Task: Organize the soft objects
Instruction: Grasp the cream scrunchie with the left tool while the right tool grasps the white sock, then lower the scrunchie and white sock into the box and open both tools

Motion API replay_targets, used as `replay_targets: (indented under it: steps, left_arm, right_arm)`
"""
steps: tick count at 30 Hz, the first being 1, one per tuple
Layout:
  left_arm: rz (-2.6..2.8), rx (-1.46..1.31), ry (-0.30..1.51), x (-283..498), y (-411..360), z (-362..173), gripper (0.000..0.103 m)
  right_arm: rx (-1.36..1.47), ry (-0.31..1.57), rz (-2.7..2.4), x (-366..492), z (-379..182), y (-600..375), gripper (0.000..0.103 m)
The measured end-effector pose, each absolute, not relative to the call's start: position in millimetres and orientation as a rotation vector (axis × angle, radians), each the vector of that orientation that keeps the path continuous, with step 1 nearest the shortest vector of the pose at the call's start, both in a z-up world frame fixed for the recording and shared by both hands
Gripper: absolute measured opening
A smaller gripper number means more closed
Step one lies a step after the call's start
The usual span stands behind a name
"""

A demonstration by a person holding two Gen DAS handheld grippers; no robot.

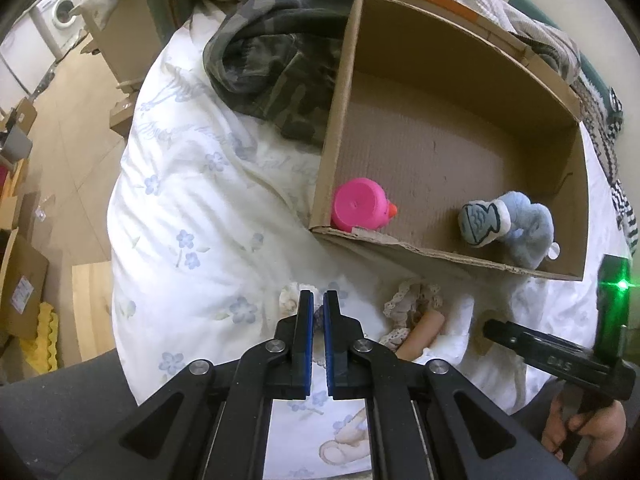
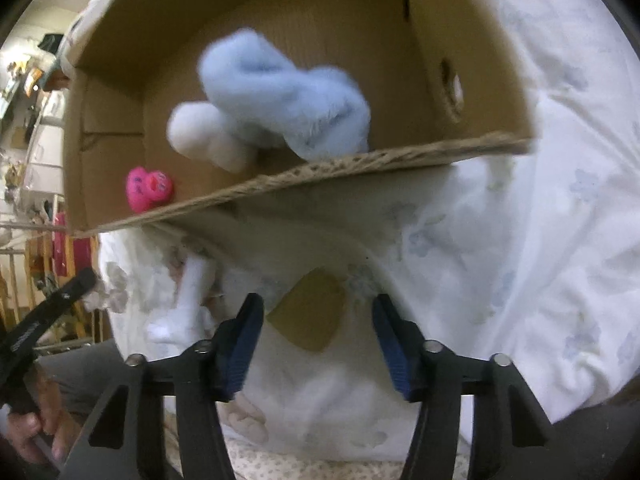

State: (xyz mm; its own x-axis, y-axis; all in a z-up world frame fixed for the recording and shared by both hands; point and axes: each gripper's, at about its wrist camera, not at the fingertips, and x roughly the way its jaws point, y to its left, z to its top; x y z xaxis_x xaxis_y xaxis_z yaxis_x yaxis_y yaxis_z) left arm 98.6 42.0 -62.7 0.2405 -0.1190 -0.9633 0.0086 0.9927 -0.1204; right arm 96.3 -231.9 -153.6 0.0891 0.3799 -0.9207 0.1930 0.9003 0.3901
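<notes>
A cardboard box [image 1: 452,80] lies on a white floral quilt [image 1: 192,200]. Inside it are a pink toy [image 1: 360,205] at the near left corner and a light blue plush [image 1: 504,220] at the near right. In the right wrist view the blue plush [image 2: 280,104] and pink toy [image 2: 149,188] sit behind the box's near wall [image 2: 360,164]. My left gripper [image 1: 319,300] is nearly shut, pinching nothing I can make out, above a lace-trimmed doll [image 1: 412,320] on the quilt. My right gripper [image 2: 318,308] is open and empty in front of the box.
A camouflage garment [image 1: 276,64] lies left of the box. A patterned blanket [image 1: 600,92] lies behind it. Cardboard boxes [image 1: 20,280] stand on the wooden floor at left. A washing machine [image 1: 60,12] stands at the far left.
</notes>
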Motion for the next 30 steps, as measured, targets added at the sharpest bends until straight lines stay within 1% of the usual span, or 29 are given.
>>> replay_targets:
  steps: [1,2,3,4,6,8,14,21,30]
  left_arm:
    - [-0.088,-0.095,1.327,98,41,-64,0.005]
    - [-0.084,-0.091,1.328,98,41,-64,0.005]
    - [-0.081,-0.089,1.328,98,41,-65,0.005]
    - [-0.079,-0.088,1.328,98,40,-65,0.005]
    - [-0.075,-0.089,1.326,99,40,-65,0.005]
    - [-0.069,-0.092,1.321,99,41,-64,0.005]
    - [-0.038,-0.103,1.296,98,44,-58,0.005]
    - [-0.021,-0.096,1.215,91,50,-34,0.005]
    - [-0.071,-0.119,1.078,87,50,30,0.005]
  right_arm:
    - [0.472,1.503,0.145,98,-158,-231,0.059]
    - [0.474,1.509,0.148,99,-160,-230,0.055]
    - [0.47,1.508,0.156,101,-160,-229,0.043]
    - [0.465,1.501,0.164,103,-159,-228,0.036]
    - [0.448,1.487,0.171,104,-156,-227,0.022]
    - [0.446,1.472,0.18,103,-152,-226,0.012]
    - [0.487,1.37,0.231,92,-121,-232,0.011]
    - [0.518,1.278,0.263,78,-90,-254,0.011]
    - [0.515,1.168,0.309,75,-41,-260,0.011]
